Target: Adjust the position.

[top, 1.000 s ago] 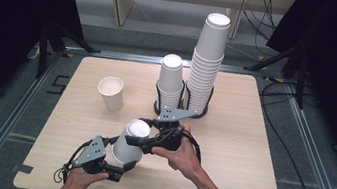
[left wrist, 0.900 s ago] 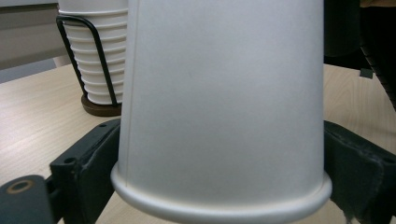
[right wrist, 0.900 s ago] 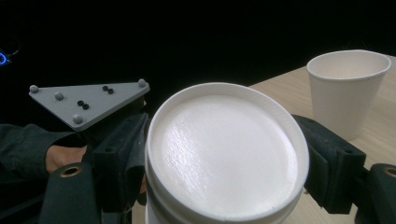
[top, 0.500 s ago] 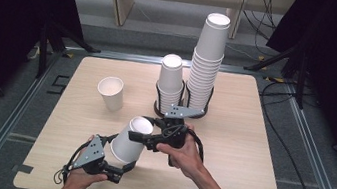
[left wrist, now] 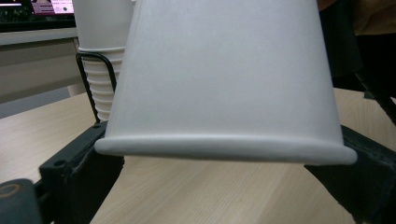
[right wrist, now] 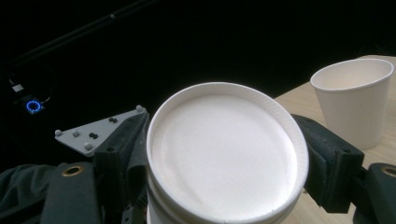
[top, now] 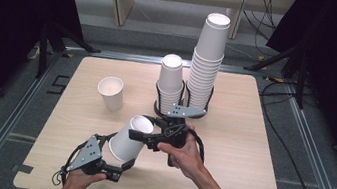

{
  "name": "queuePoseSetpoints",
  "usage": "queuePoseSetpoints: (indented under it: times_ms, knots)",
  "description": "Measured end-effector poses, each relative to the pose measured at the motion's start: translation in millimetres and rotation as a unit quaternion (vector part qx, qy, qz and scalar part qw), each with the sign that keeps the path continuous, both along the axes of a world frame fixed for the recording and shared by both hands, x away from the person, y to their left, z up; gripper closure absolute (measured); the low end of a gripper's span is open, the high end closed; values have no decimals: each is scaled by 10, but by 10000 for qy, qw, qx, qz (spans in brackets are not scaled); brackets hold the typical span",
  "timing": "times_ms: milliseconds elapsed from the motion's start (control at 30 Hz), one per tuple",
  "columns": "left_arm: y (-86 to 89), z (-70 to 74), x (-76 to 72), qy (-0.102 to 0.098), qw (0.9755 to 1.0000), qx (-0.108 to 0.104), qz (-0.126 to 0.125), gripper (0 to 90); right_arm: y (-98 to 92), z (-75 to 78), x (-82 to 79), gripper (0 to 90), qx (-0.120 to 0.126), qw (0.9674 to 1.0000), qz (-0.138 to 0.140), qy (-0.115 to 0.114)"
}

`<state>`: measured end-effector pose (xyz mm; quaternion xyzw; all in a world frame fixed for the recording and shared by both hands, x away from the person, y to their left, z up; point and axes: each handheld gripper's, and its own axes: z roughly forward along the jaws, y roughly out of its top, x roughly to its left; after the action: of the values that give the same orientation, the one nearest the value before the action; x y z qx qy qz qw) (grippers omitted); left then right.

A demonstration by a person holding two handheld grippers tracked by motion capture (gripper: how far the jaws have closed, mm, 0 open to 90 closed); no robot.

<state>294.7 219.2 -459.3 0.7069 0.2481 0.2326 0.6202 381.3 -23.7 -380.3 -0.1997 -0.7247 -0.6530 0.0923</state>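
While the right gripper (top: 142,136) pinches the tilted cup (top: 130,138) near the cup stacks (top: 188,85), the left gripper (top: 126,165), jaws just closing, clamps its base, ready to separate nested cups.

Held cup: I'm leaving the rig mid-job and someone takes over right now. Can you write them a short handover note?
Left gripper: jaws have just been closing, pressing the rim end of the held cup.
Right gripper: shut on its base end.
The cup hangs tilted above the table.
Things: a short stack and a tall stack sit in the wire holder; a single cup stands upright to their left.
Done: one cup set out.
Left: probably stand the held cup on the table.
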Motion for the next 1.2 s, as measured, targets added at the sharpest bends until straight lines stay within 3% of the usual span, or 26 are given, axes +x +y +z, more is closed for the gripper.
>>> queuePoseSetpoints:
  times_ms: [133, 167, 267, 467, 567, 600, 733, 833, 933, 1033, 1100, 1200]
  knots:
    - [18, 26, -15, 71, 9995, 308, -44, 67, -34, 1, 11, 252, -90, 9999, 115, 92]
    - [4, 17, -4, 25, 9997, 238, -76, 73, -52, 5, 19, 251, -176, 9998, 102, 53]
    - [18, 26, -9, 81, 9985, 533, -109, 81, -62, -14, 32, 247, -255, 9994, 230, 66]
    - [40, 33, -8, 55, 9970, 741, -206, 89, -94, -31, 51, 240, -461, 9983, 326, 126]
    - [41, 35, -9, 61, 9970, 740, -229, 91, -110, -52, 75, 238, -491, 9980, 376, 122]
    - [43, 36, -8, 64, 9969, 751, -226, 91, -116, -52, 71, 239, -478, 9979, 383, 219]
    - [45, 37, -9, 69, 9966, 787, -242, 93, -112, -60, 75, 240, -485, 9979, 394, 159]
    - [45, 40, -5, 81, 9964, 806, -254, 95, -126, -60, 67, 240, -477, 9974, 400, 374]
    - [46, 41, -4, 100, 9958, 865, -280, 97, -129, -63, 62, 237, -529, 9967, 431, 442]
    - [33, 26, 7, 97, 9961, 814, -337, 98, -129, -70, 74, 232, -602, 9967, 451, 306]
    - [47, 42, -5, 145, 9944, 1004, -302, 100, -130, -68, 72, 228, -656, 9964, 456, 297]
    - [26, 30, -3, 114, 9953, 897, -355, 102, -127, -66, 69, 215, -683, 9960, 504, 262]
